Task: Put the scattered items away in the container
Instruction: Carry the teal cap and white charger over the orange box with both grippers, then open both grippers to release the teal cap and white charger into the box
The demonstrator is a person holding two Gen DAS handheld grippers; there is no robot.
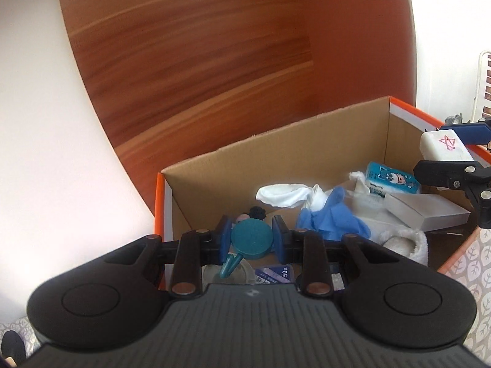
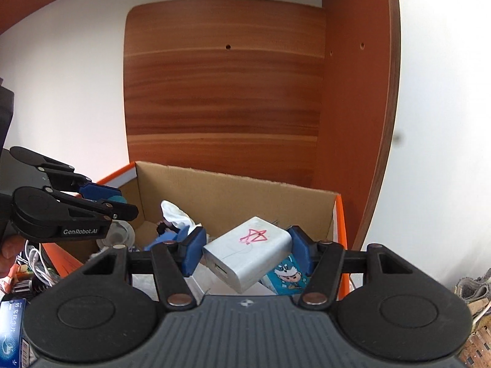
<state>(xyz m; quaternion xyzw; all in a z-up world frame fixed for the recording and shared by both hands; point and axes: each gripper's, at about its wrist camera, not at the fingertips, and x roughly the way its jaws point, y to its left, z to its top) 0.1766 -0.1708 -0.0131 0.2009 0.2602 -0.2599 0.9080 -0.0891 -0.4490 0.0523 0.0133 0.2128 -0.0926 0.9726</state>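
A cardboard box [image 1: 276, 132] with orange outer sides stands open against a wooden panel; it also shows in the right wrist view [image 2: 239, 181]. My left gripper [image 1: 251, 236] is shut on the teal lid [image 1: 251, 240] of a small clear jar [image 2: 118, 234], held over the box's near left corner. My right gripper [image 2: 248, 250] is shut on a white charger [image 2: 248, 251] marked with a red star, above the box's right side. The charger [image 1: 445, 148] appears at the right edge of the left wrist view.
Inside the box lie a white cloth [image 1: 282, 194], a blue glove [image 1: 331, 217], a cartoon tissue pack [image 1: 392, 181], a flat white carton [image 1: 426, 211] and a fluffy white item [image 1: 408, 242]. Cables [image 2: 36, 260] and small clutter sit left of the box. A leaf-patterned cloth [image 1: 472, 263] lies at the right.
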